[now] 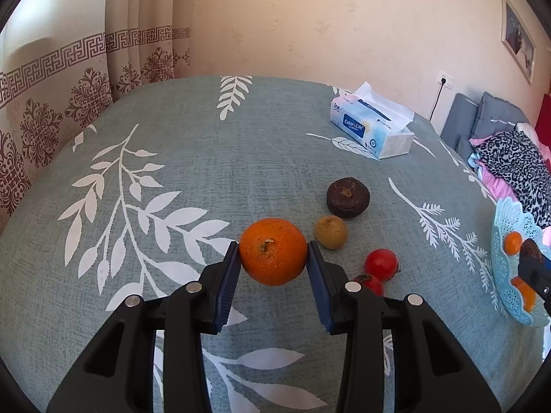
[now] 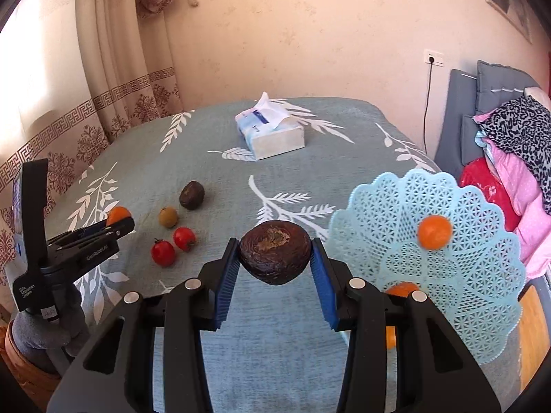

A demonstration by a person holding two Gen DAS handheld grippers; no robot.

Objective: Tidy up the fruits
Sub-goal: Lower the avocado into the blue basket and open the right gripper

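My left gripper (image 1: 273, 253) is shut on an orange (image 1: 273, 251), held just above the teal leaf-print tablecloth (image 1: 172, 172). Beside it lie a small yellow-green fruit (image 1: 330, 232), a dark brown fruit (image 1: 348, 197) and two red tomatoes (image 1: 381, 263). My right gripper (image 2: 275, 258) is shut on another dark brown fruit (image 2: 274, 256), left of the light-blue lattice basket (image 2: 447, 275). The basket holds a small orange (image 2: 434, 231) and another orange (image 2: 401, 289) partly hidden by my right finger. The left gripper also shows in the right wrist view (image 2: 115, 222).
A tissue pack (image 1: 373, 127) lies at the table's far side. Curtains (image 1: 51, 110) hang to the left. Cushions and folded clothes (image 2: 509, 158) lie right of the table, past the basket. A wall socket with a cable (image 2: 433, 58) is on the back wall.
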